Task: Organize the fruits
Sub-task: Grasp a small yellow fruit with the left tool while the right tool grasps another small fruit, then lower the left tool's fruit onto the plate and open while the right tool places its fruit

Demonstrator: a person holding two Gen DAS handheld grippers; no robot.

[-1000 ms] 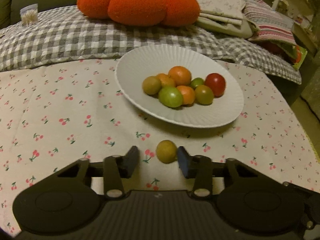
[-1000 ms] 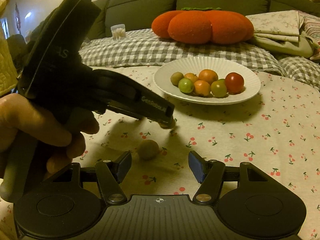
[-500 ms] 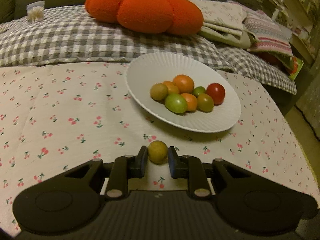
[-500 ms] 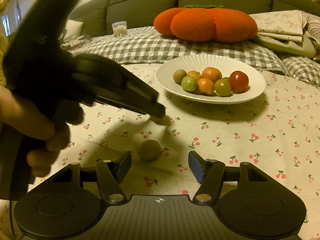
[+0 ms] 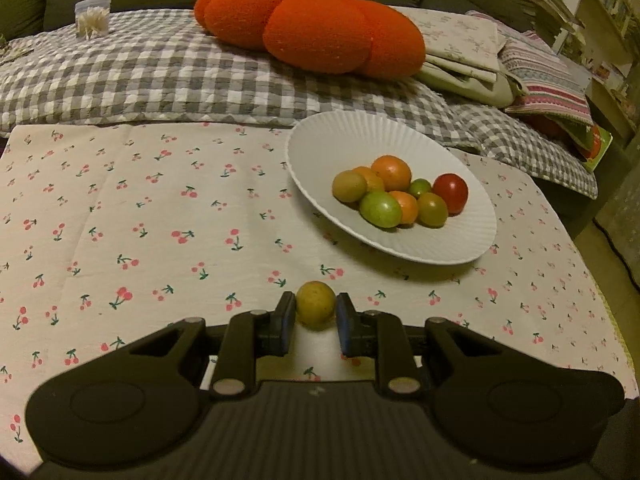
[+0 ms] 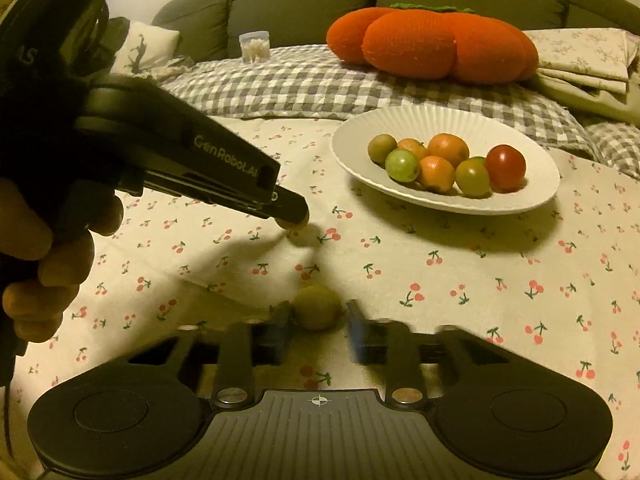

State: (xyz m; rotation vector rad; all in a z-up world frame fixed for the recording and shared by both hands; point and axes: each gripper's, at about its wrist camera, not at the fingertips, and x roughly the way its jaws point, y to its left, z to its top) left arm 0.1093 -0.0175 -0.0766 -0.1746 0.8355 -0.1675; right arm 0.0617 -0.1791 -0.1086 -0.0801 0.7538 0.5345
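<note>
- Left gripper (image 5: 316,316): pinching a yellow-green fruit (image 5: 315,304), near the white plate (image 5: 320,136).
- Right gripper (image 6: 316,330): blurred, fingers spread around a second olive fruit (image 6: 316,307) on the cherry-print cloth (image 6: 440,280).
- White plate: seven fruits heaped inside.

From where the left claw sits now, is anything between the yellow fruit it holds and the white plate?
Nothing visible. The left claw is shut on the yellow fruit, and only bare cherry-print cloth lies between it and the near rim of the white plate. The fruits on the plate cluster mid-plate, leaving the near side free.
</note>
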